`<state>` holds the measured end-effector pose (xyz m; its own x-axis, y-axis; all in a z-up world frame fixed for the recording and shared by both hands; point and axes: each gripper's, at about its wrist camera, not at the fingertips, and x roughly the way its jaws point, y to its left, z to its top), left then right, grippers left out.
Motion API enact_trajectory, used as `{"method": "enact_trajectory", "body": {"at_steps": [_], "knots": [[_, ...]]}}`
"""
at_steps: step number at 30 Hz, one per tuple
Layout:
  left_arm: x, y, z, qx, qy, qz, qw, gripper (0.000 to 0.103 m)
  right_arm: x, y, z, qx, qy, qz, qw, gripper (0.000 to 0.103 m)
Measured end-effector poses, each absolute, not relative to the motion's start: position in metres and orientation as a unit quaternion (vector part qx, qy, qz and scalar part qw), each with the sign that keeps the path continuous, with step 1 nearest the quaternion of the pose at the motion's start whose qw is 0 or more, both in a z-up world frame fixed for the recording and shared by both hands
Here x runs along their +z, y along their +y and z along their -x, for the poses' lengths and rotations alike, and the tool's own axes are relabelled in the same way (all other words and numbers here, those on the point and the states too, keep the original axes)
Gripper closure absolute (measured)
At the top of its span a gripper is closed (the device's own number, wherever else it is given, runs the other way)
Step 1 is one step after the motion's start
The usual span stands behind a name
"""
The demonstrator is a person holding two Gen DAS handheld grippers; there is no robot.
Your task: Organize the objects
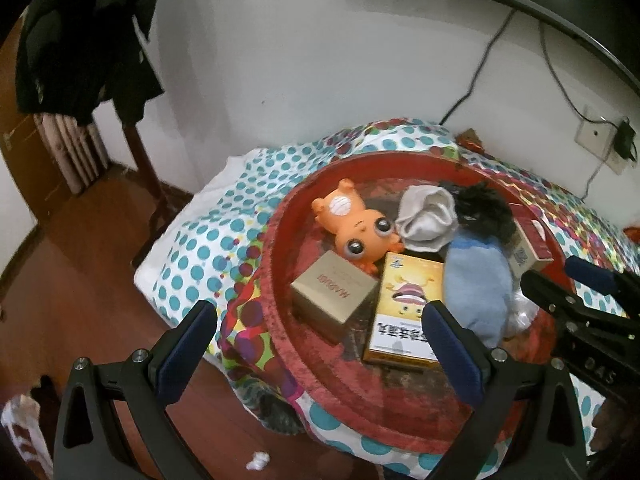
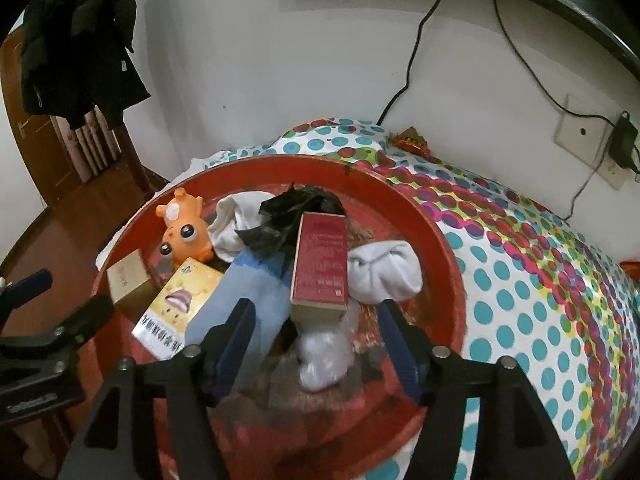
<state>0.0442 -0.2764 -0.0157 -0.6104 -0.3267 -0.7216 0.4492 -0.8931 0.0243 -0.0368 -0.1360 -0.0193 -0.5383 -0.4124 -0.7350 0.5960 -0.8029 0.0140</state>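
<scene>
A round red basin (image 1: 276,236) (image 2: 440,248) sits on a dotted cloth. It holds an orange toy (image 1: 356,228), a gold box (image 1: 334,292), a yellow box (image 1: 404,308), a blue sock (image 1: 476,284), a white sock (image 1: 426,220), a black cloth (image 2: 296,208), a red box (image 2: 320,264), a second white sock (image 2: 384,276) and a crumpled white wad (image 2: 324,360). My left gripper (image 1: 320,332) hangs open over the basin's near side with nothing gripped. My right gripper (image 2: 316,312) is open. The red box's near end lies between its fingers, and the pads stand clear of it.
The dotted cloth (image 2: 520,280) spreads to the right of the basin. A white wall with cables and a socket (image 2: 580,132) stands behind. Dark clothes (image 1: 80,40) hang at the left over a wooden floor (image 1: 80,280). A scrap of white paper (image 1: 258,460) lies on the floor.
</scene>
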Motion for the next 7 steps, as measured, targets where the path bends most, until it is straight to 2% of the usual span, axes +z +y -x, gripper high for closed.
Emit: {"method": "enact_trajectory", "body": {"at_steps": [7], "knots": [[-0.014, -0.260, -0.041, -0.901, 0.047, -0.382, 0.200, 0.000, -0.012, -0.123, 0.019, -0.877, 0.154, -0.360, 0.278, 0.034]]}}
